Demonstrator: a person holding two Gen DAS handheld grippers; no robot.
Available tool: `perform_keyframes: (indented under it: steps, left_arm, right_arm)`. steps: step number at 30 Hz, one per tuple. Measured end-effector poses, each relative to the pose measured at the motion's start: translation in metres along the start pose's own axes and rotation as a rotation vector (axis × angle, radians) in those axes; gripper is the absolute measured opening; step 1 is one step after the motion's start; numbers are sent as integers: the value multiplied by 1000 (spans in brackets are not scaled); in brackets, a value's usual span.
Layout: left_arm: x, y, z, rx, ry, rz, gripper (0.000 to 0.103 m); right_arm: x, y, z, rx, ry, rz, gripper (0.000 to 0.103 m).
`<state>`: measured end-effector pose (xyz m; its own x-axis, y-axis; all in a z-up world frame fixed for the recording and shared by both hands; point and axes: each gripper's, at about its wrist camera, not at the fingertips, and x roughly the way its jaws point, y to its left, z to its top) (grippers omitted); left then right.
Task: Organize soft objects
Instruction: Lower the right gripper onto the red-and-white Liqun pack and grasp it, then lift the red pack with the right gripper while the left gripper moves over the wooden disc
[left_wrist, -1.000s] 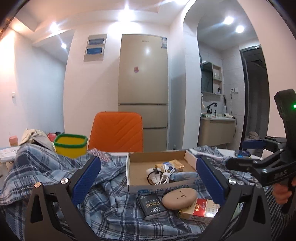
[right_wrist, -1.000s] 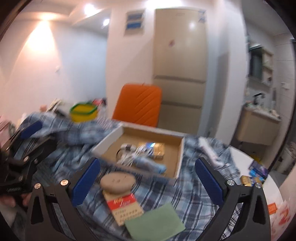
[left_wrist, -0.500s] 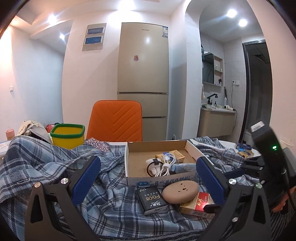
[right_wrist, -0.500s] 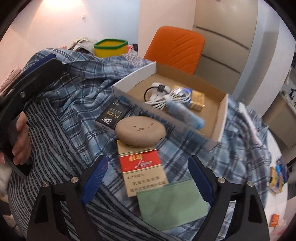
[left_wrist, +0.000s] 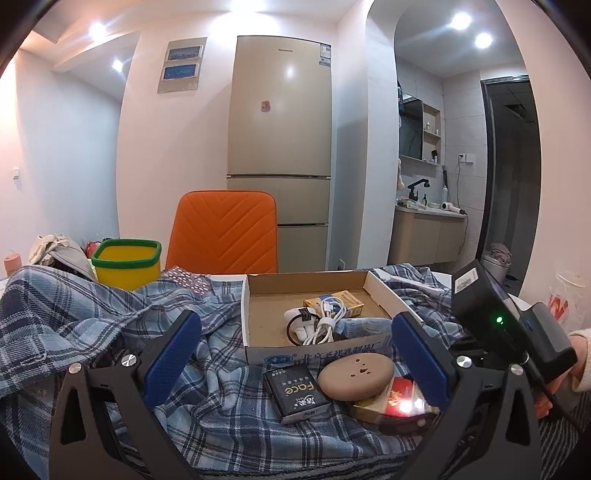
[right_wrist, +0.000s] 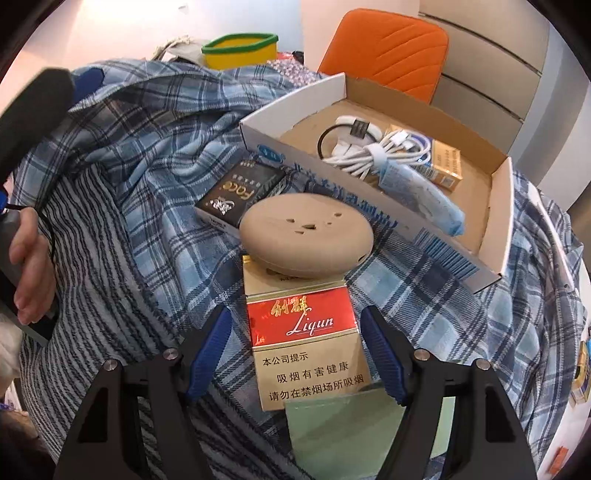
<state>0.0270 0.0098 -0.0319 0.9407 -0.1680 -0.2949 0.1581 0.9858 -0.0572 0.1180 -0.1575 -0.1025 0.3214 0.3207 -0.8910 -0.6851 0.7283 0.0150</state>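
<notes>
A blue plaid shirt (left_wrist: 92, 314) (right_wrist: 140, 122) lies rumpled over the table. On it sit a tan round squishy (left_wrist: 355, 374) (right_wrist: 306, 236), a red and gold Liqun cigarette box (right_wrist: 306, 343) (left_wrist: 399, 398) and a black Face box (left_wrist: 297, 391) (right_wrist: 240, 192). My right gripper (right_wrist: 297, 350) is open, its blue fingers on either side of the red box, not touching it. My left gripper (left_wrist: 295, 354) is open and empty, above the shirt before the black box.
An open cardboard tray (left_wrist: 255, 350) (right_wrist: 498, 221) holds white cables, a gold box and a blue tube. A green sheet (right_wrist: 347, 424) lies under the red box. A yellow bin (left_wrist: 127, 264) and an orange chair (left_wrist: 225, 232) stand behind.
My right gripper has tipped down and moved in low over the red box, its fingers narrowing around it. My left gripper has stayed almost still.
</notes>
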Motion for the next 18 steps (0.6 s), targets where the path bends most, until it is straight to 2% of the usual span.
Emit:
perform_keyframes:
  steps: [1,5,10,13,17,18]
  left_arm:
    - [2,1,0,-4,9,-11,103]
    - [-1,6,6,-19,12,-2,103]
    - [-16,-2,23,68,-11,-6,103]
    - [-21,-10,35,98,14,11,103]
    - [-16,-20,44,114,101,-5,103]
    - [-11,-22,44,118,132,-6,103]
  right_arm:
    - [1,0,0,2,8,-1,59]
    - [-16,2,-4,9,-26,-4,58]
    - [-64,5,-13,60,-153,21,57]
    - [-89,8,-22,94,-228,31,57]
    - [-122,7,-37,134,-337,-54,57]
    - [-128,3,-43,183,-342,-99,57]
